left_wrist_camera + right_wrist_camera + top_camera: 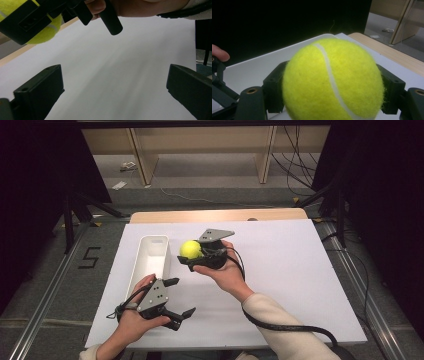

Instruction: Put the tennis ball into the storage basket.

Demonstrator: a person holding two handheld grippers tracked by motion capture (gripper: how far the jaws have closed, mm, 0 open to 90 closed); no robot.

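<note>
A yellow tennis ball [190, 249] [332, 80] is clamped between the jaws of my right gripper [191, 252], which hangs a little above the white board just right of the white bin [150, 261]. In the left gripper view the ball [47, 32] shows at the upper left, partly hidden by the right gripper's black jaw. My left gripper [178, 296] [112, 87] rests low over the board near the front left, jaws wide open with nothing between them.
The long white bin stands lengthwise on the left of the white board [280, 270] and looks empty. A wooden table edge [220, 215] shows behind the board. Cables trail from both grippers. Dark stands flank the table.
</note>
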